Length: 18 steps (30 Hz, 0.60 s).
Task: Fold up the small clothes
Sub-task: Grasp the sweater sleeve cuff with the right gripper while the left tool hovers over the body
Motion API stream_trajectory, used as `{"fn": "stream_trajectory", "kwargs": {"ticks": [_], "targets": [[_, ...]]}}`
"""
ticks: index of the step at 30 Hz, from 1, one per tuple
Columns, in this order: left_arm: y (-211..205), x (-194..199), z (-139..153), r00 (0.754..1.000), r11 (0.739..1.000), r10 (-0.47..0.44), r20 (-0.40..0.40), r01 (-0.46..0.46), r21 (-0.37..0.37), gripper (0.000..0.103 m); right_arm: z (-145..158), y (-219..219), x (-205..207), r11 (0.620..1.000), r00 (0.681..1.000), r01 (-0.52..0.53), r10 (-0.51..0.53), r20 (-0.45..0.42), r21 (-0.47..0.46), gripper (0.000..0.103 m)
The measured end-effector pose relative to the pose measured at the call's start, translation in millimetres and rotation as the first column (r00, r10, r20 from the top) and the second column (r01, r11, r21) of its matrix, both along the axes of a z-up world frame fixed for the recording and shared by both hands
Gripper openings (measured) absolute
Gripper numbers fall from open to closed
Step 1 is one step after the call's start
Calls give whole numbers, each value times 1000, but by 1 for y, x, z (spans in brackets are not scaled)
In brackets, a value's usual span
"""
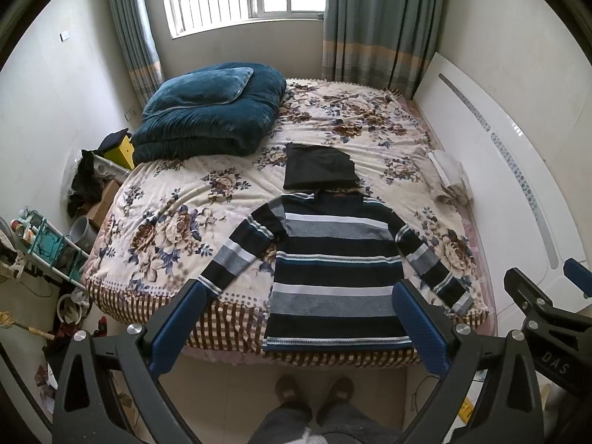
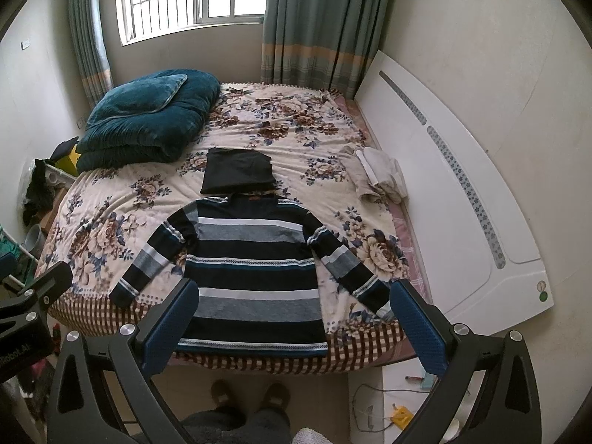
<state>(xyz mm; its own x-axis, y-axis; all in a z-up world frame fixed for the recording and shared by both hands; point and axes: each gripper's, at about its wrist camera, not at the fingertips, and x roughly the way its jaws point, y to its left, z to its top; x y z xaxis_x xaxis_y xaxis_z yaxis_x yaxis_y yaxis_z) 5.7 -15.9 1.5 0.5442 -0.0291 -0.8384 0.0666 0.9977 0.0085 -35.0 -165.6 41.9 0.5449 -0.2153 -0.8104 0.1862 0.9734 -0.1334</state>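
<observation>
A striped sweater [image 1: 335,270] [image 2: 255,270] in navy, grey and white lies flat on the flowered bedspread [image 1: 177,229] [image 2: 92,236], sleeves spread, hem at the bed's near edge. A folded black garment [image 1: 318,167] [image 2: 238,171] rests just beyond its collar. My left gripper [image 1: 299,320] hovers open above the hem, holding nothing. In the right wrist view my right gripper [image 2: 296,316] is open too, its blue pads [image 2: 418,327] on either side of the sweater's lower right part, high above the bed. Its black frame also shows at the right edge of the left wrist view.
A folded teal quilt [image 1: 207,111] [image 2: 148,118] fills the bed's far left corner. Pale folded cloths [image 1: 449,174] [image 2: 381,175] lie by the white headboard [image 1: 499,155] [image 2: 444,170] on the right. A person's slippered feet [image 1: 314,392] stand at the bed's foot. Clutter [image 1: 48,248] lines the floor at left.
</observation>
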Motion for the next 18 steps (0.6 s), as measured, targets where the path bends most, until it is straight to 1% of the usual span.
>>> {"fn": "stream_trajectory", "kwargs": {"ticks": [3, 4, 5, 7, 8, 10, 12, 13, 14, 15, 16, 17, 18], "targets": [[-4, 11, -3, 1000, 1000, -5, 30, 4, 8, 103, -3, -1, 6, 1000, 1000, 15, -15, -2, 20, 103], [-5, 17, -7, 999, 1000, -10, 48, 10, -4, 103, -7, 5, 17, 999, 1000, 24, -24, -1, 42, 103], [-4, 23, -10, 997, 1000, -11, 74, 12, -15, 103, -12, 1, 21, 996, 999, 37, -37, 1, 85, 103], [-3, 38, -21, 994, 1000, -2, 112, 3, -16, 103, -28, -12, 30, 983, 996, 86, -86, -12, 163, 103], [5, 48, -27, 991, 1000, 9, 132, -7, -15, 103, -41, -26, 36, 970, 991, 131, -128, -28, 204, 103], [11, 69, -47, 988, 1000, 29, 153, -28, -7, 103, -65, -50, 41, 949, 978, 208, -203, -43, 237, 103], [7, 90, -70, 989, 999, 38, 146, -42, 25, 103, -92, -85, 46, 918, 951, 307, -303, -52, 251, 103], [4, 101, -82, 991, 998, 42, 130, -49, 50, 103, -105, -105, 46, 899, 932, 359, -357, -58, 251, 103], [-2, 114, -96, 992, 996, 41, 117, -49, 69, 103, -122, -131, 47, 870, 904, 425, -422, -71, 250, 103], [-6, 126, -109, 994, 995, 42, 100, -51, 87, 103, -134, -151, 46, 851, 885, 462, -459, -75, 249, 103], [-14, 141, -126, 996, 993, 48, 70, -55, 108, 103, -154, -179, 46, 816, 848, 527, -522, -92, 238, 103], [-18, 149, -139, 997, 992, 51, 56, -57, 111, 103, -170, -202, 44, 787, 820, 570, -563, -103, 236, 103], [-22, 157, -153, 998, 992, 54, 46, -59, 116, 103, -192, -231, 43, 749, 785, 617, -609, -115, 241, 103]]}}
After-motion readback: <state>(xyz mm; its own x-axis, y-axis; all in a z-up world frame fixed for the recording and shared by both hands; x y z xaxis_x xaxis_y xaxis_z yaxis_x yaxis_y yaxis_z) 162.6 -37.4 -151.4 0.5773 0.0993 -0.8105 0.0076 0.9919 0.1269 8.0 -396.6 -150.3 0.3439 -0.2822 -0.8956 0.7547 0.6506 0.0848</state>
